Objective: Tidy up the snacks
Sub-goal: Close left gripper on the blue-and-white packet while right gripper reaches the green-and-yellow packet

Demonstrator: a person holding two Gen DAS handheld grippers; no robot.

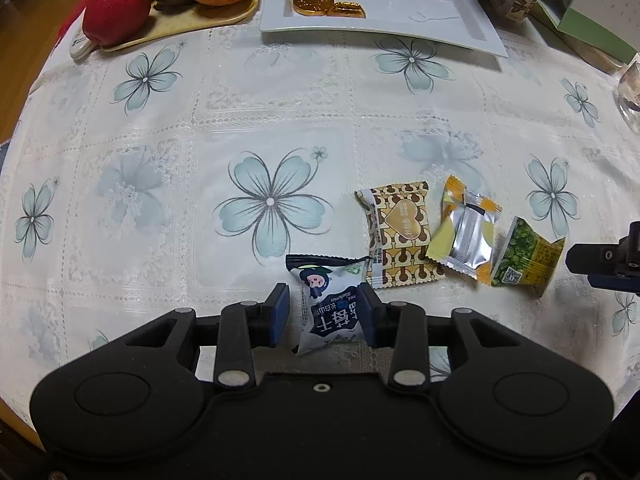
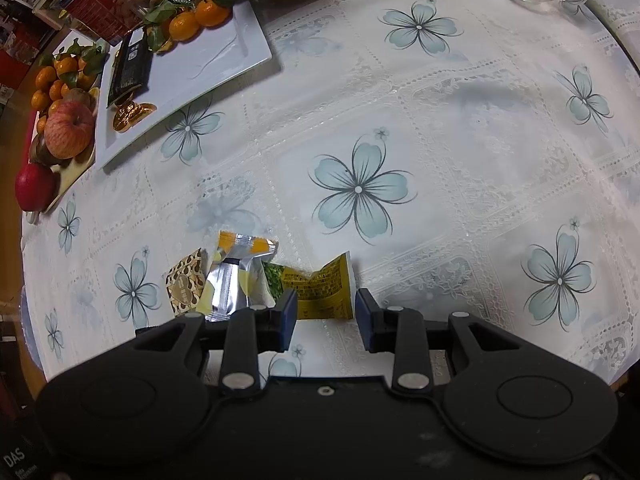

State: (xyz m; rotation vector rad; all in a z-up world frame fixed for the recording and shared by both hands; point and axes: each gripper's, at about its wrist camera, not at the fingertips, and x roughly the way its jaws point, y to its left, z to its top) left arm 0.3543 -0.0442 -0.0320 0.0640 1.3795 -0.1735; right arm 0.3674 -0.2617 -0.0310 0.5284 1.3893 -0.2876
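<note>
A white and dark blue snack packet (image 1: 332,308) lies on the flowered tablecloth between the fingers of my left gripper (image 1: 324,312). The jaws stand open, with a gap at the left pad. Just right of it lie a brown patterned packet (image 1: 400,236) and a silver and yellow packet (image 1: 464,236). A green and yellow packet (image 1: 524,256) comes after them, tipped up, with one finger (image 1: 588,258) of my right gripper beside it. In the right wrist view my right gripper (image 2: 326,312) is shut on that green and yellow packet (image 2: 320,292), which looks creased.
A white rectangular plate (image 1: 400,12) at the back holds gold chocolate coins, a dark packet and tangerines. A tray of apples (image 1: 180,28) sits to its left, by the table's left edge. A glass cup (image 1: 630,92) and boxes stand at the far right.
</note>
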